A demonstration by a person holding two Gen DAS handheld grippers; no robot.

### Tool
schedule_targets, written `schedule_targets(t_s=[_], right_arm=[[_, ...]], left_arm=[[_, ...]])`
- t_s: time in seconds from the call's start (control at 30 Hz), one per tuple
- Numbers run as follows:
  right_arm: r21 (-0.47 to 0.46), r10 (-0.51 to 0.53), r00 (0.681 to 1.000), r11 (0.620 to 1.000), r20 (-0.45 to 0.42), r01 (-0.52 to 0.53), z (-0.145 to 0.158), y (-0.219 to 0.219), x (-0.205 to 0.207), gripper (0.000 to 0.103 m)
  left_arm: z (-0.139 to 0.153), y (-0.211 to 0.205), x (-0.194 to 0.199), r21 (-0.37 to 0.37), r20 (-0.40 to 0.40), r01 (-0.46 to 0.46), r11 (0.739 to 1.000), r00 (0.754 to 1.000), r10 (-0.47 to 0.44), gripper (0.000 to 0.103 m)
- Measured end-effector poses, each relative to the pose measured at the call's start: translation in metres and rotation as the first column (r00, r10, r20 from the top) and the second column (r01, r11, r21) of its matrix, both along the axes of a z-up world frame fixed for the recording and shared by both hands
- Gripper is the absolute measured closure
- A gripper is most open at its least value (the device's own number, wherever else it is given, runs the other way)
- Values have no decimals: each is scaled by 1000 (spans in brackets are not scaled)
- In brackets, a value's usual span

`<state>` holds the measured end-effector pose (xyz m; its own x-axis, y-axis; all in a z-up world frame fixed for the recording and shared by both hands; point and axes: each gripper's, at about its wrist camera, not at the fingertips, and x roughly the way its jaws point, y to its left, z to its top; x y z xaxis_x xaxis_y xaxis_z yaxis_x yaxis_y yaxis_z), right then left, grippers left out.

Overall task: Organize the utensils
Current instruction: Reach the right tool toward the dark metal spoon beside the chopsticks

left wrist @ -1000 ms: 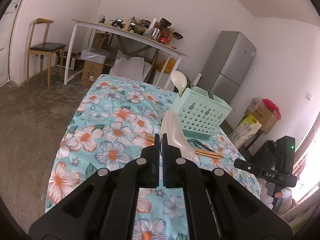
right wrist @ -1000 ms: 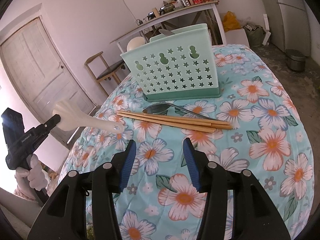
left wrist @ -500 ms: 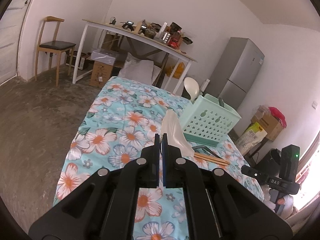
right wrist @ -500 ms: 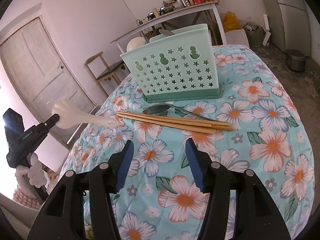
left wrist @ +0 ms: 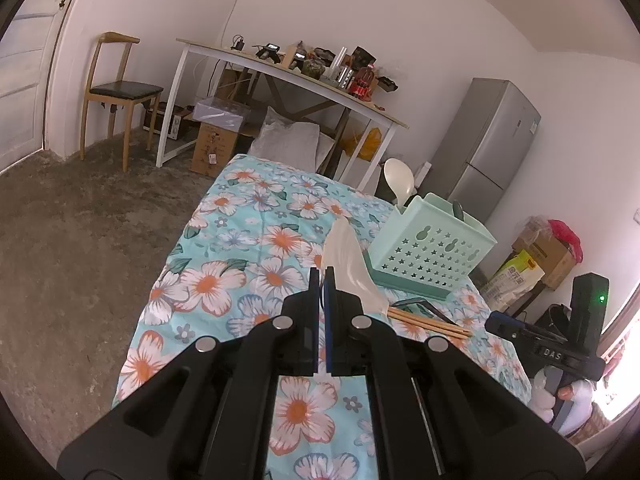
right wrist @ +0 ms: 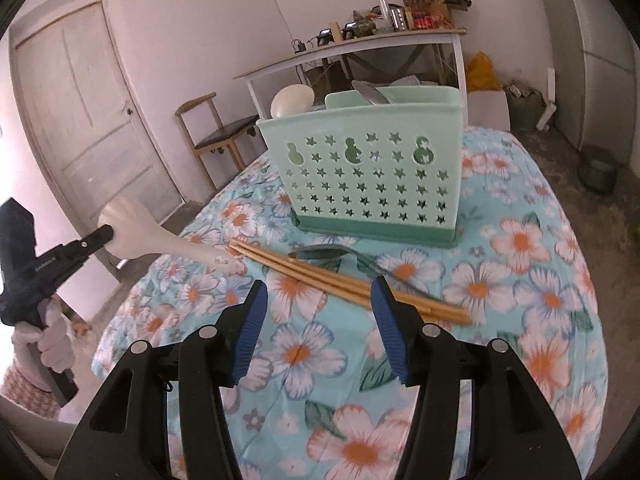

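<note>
My left gripper (left wrist: 321,276) is shut on a white plastic spoon (left wrist: 347,264) and holds it above the floral tablecloth; from the right wrist view the spoon (right wrist: 160,236) sticks out level, left of the chopsticks. A mint-green utensil basket (right wrist: 370,176) stands on the table with a white ladle (right wrist: 290,100) and a metal utensil in it; it also shows in the left wrist view (left wrist: 430,250). Wooden chopsticks (right wrist: 340,280) and a metal spoon (right wrist: 340,254) lie in front of it. My right gripper (right wrist: 318,320) is open and empty, just before the chopsticks.
The table is covered with a blue floral cloth (right wrist: 520,280). Behind it stand a white desk with clutter (left wrist: 288,72), a wooden chair (left wrist: 116,92), a grey fridge (left wrist: 484,152) and boxes on the floor (left wrist: 544,252).
My left gripper has lifted and drawn back with the white spoon. My right gripper has moved forward toward the chopsticks, jaws still open.
</note>
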<state>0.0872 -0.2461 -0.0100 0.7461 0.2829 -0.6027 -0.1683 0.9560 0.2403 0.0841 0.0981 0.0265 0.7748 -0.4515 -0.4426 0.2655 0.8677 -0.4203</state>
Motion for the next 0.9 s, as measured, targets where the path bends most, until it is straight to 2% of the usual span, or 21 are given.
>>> schedule_targets(t_s=[0.5,0.73,0.9], right_arm=[[-65,-2,1000,998,-16,1,-6,6,21,50],[-198,27,1000,980,-13,-29,-12,15,47,52],[-325,72,997,942,-37,-80,-23,31,64,57]], left_arm=[[-3,0,5,12,-2,-4,1000,1000,4,102],[-5,-2,7,15,-1,-15,1000,1000,15,102],[-7,-2,7,15,-5,-19,1000,1000,19,102]])
